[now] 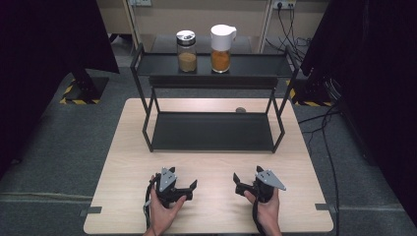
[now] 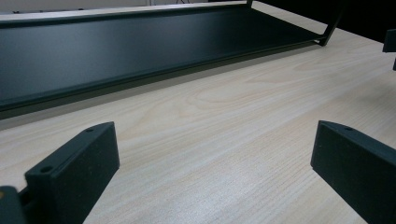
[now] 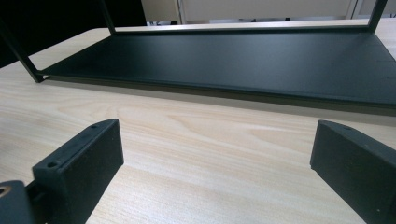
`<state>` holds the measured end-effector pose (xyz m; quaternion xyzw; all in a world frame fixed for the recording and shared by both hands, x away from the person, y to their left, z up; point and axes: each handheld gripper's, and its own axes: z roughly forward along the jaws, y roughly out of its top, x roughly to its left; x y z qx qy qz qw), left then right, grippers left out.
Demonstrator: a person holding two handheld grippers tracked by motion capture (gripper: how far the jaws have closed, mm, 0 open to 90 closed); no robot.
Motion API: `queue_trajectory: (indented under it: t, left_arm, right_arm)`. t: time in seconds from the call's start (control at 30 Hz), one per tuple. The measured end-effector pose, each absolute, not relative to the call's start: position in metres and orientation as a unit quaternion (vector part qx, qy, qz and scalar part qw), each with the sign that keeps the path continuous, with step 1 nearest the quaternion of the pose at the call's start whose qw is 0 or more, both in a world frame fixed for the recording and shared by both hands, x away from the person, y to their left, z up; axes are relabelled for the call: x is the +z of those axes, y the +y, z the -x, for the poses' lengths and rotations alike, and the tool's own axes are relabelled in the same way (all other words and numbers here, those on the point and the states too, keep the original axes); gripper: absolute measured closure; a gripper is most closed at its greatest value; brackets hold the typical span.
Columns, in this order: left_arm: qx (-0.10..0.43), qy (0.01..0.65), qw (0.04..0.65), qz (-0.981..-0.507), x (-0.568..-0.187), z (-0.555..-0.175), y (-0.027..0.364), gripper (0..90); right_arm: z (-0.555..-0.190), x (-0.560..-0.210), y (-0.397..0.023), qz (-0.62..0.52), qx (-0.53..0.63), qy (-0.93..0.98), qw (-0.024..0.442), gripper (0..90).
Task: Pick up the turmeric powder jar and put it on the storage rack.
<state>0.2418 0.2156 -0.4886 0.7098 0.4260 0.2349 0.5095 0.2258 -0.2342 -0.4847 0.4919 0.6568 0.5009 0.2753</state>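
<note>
A black two-tier metal rack (image 1: 212, 130) stands at the back of the light wooden table (image 1: 211, 206). On its top shelf are two spice jars: a clear one with a silver lid (image 1: 186, 51) and one with a white lid and orange powder (image 1: 221, 48). My left gripper (image 1: 183, 186) rests near the table's front, held by a hand, open and empty. My right gripper (image 1: 246, 183) sits beside it to the right, also open and empty. The rack's empty lower shelf (image 2: 140, 42) lies ahead of the left jaws and, as the lower shelf (image 3: 243, 60), ahead of the right jaws.
Bare tabletop (image 2: 224, 140) lies between the grippers and the rack. Dark curtains hang at both sides. Cables (image 1: 324, 132) run over the grey floor to the right. A stand base with yellow-black tape (image 1: 81, 93) sits at the left.
</note>
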Motion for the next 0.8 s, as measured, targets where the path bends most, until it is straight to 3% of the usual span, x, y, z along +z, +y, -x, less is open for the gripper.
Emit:
queue_trajectory:
  t: [0.8]
  left_arm:
    - [0.231,0.43,0.512,-0.707,-0.489,-0.2425,0.2169,0.3]
  right_arm:
    - [-0.2201,-0.4887,-0.2365,-0.486,0.5,0.663,0.274,2.7]
